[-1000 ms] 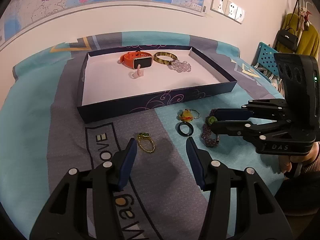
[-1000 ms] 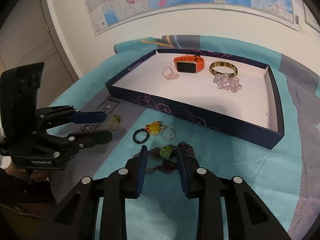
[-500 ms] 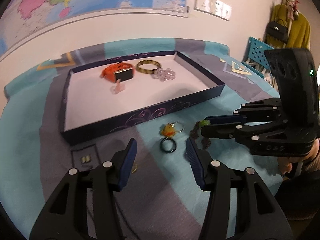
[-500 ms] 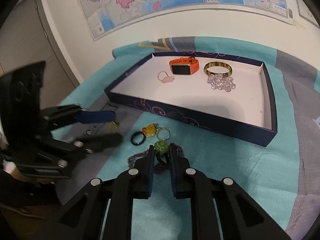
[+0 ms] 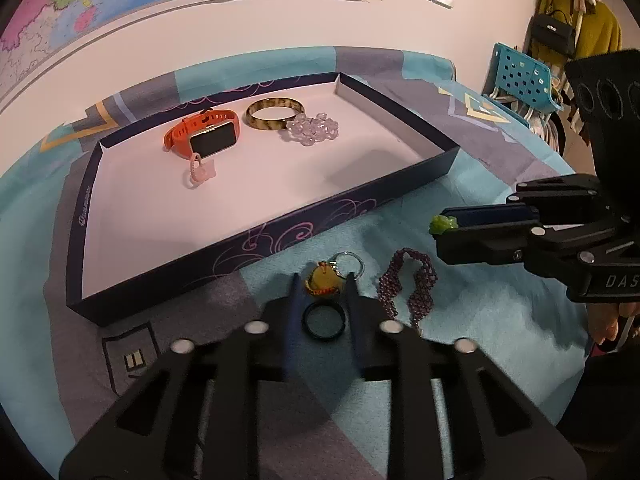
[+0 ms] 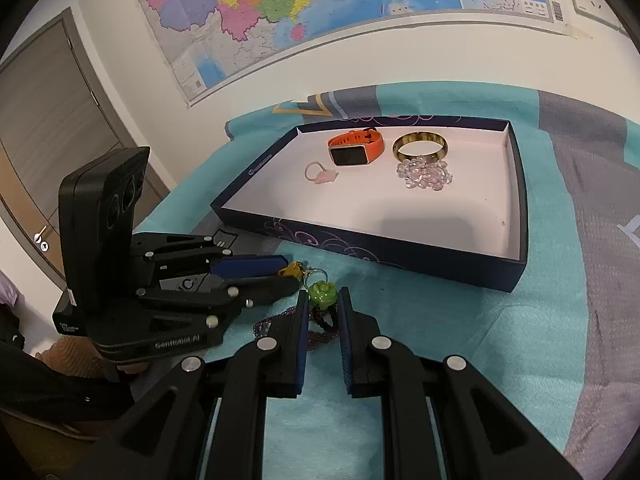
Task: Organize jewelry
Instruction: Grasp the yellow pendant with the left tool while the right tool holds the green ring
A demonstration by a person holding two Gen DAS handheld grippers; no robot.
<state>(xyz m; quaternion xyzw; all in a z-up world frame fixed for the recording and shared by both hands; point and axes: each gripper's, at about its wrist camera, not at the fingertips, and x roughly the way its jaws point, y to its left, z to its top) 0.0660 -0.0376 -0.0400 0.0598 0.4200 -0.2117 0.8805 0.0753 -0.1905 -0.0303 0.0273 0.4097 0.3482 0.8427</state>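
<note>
A dark blue tray [image 5: 280,236] [image 6: 376,246] holds an orange watch [image 5: 208,136], a brown bangle [image 5: 274,114], a clear bead bracelet [image 5: 314,128] and a pink ring [image 5: 198,170]. My right gripper [image 6: 323,296] [image 5: 438,230] is shut on a green flower pendant [image 6: 320,292] [image 5: 444,223] of a purple bead necklace [image 5: 406,284], lifted above the cloth. My left gripper [image 5: 322,280] [image 6: 286,270] is open, its jaws on either side of a yellow duck keychain [image 5: 324,280] and a black ring [image 5: 323,321].
A teal and grey cloth [image 5: 480,320] covers the surface. A wall with a map [image 6: 320,8] is behind the tray. A blue chair [image 5: 520,76] and hanging bags stand at the right. A door [image 6: 48,120] is at the left.
My left gripper has moved right and forward over the keychain and black ring, its jaws narrower. My right gripper has shut on the green pendant and lifted it.
</note>
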